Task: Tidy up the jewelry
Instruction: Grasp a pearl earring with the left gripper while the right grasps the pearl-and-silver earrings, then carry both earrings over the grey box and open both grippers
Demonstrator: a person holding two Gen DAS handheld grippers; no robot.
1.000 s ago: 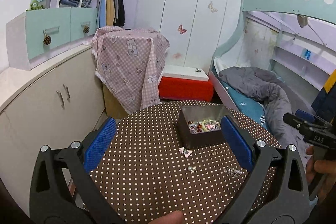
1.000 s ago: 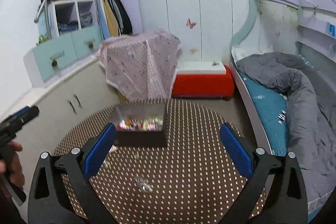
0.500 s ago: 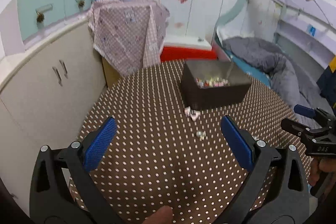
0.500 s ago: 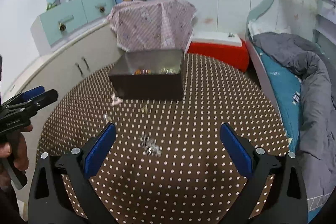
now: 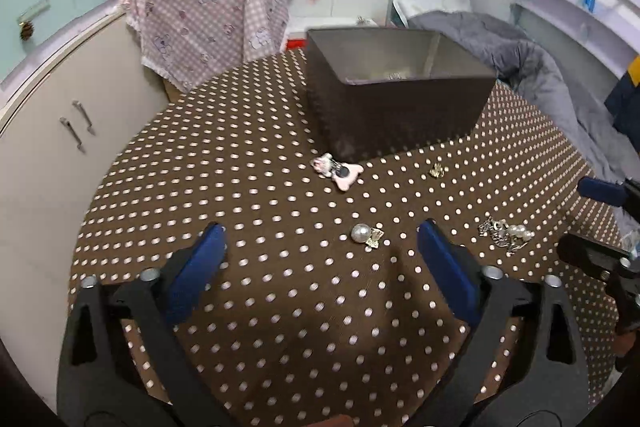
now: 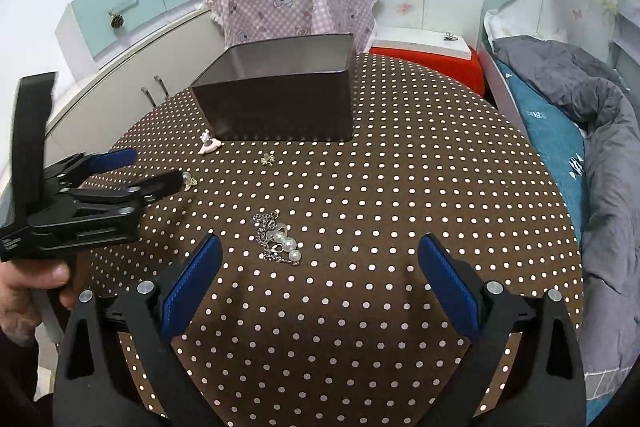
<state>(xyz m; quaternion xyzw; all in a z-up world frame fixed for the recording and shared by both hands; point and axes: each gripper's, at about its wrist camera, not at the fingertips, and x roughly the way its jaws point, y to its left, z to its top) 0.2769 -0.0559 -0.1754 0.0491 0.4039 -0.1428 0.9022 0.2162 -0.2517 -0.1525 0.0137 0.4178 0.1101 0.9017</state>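
Note:
A dark open box point(image 5: 396, 95) stands on the round polka-dot table point(image 5: 248, 187); it also shows in the right wrist view point(image 6: 280, 95). Loose jewelry lies in front of it: a pink piece point(image 5: 338, 173), a small gold piece point(image 5: 437, 171), a pearl earring point(image 5: 366, 235) and a pearl chain point(image 5: 506, 235). My left gripper point(image 5: 320, 255) is open and empty, just short of the pearl earring. My right gripper point(image 6: 318, 267) is open and empty, with the pearl chain point(image 6: 280, 239) between its fingers' tips.
A white cabinet point(image 5: 48, 131) stands left of the table. A pink checked cloth point(image 5: 208, 15) covers something behind it. A bed with a grey duvet point(image 6: 592, 115) is on the right. A red bench point(image 6: 424, 55) sits behind the table.
Both grippers have dropped lower and moved forward toward the table. The box and the loose jewelry now look much closer. Both stay open.

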